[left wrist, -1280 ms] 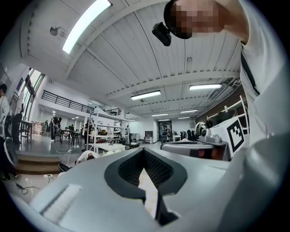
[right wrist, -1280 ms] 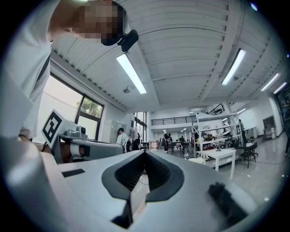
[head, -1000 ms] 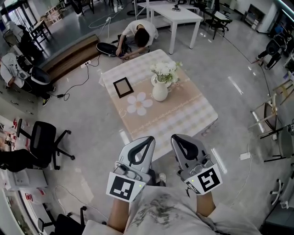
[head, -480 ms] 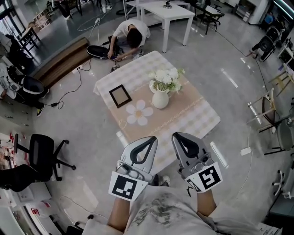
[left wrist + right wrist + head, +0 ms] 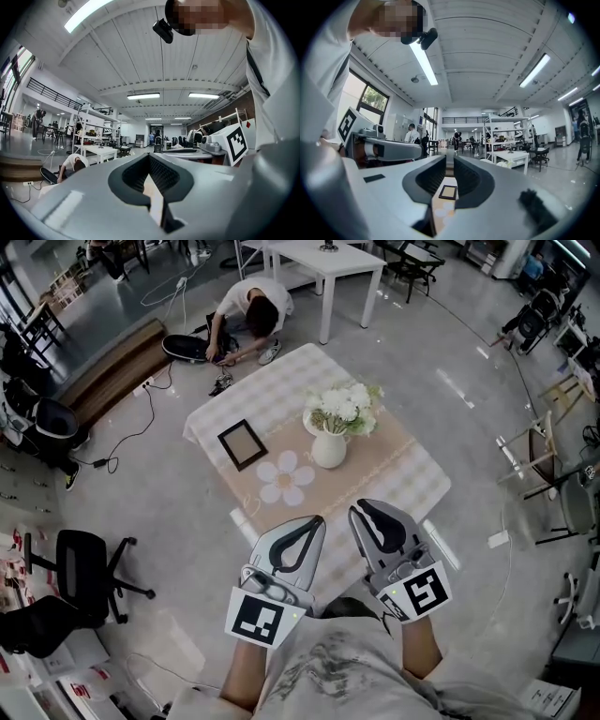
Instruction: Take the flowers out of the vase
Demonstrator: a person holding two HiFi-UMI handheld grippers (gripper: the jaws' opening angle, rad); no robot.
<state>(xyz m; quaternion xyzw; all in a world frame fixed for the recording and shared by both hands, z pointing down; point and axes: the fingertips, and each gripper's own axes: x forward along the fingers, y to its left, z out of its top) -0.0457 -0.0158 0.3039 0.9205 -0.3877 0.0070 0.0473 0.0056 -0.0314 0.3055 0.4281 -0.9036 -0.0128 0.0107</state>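
A white vase [image 5: 328, 449] holding white flowers [image 5: 345, 410] stands near the middle of a low table [image 5: 412, 486] covered with a checked cloth. To its left a black picture frame [image 5: 241, 443] and a flower-shaped mat [image 5: 286, 478] lie on the cloth. Both grippers are held level at the table's near edge, well short of the vase. My left gripper [image 5: 310, 521] [image 5: 149, 156] is shut with nothing in it. The jaws of my right gripper [image 5: 364, 511] [image 5: 450, 160] are opening, a narrow gap between them and nothing held. Through that gap the picture frame [image 5: 447, 192] shows.
A person [image 5: 251, 307] crouches on the floor just beyond the table, beside a black bag and cables. A white table [image 5: 323, 259] stands further back, a wooden bench [image 5: 112, 371] at the left. Office chairs [image 5: 80, 563] sit at the left, a folding chair [image 5: 544, 460] at the right.
Both grippers have moved forward to the table's near edge, and the table with the vase now sits closer. A narrow gap has appeared between the right gripper's jaws.
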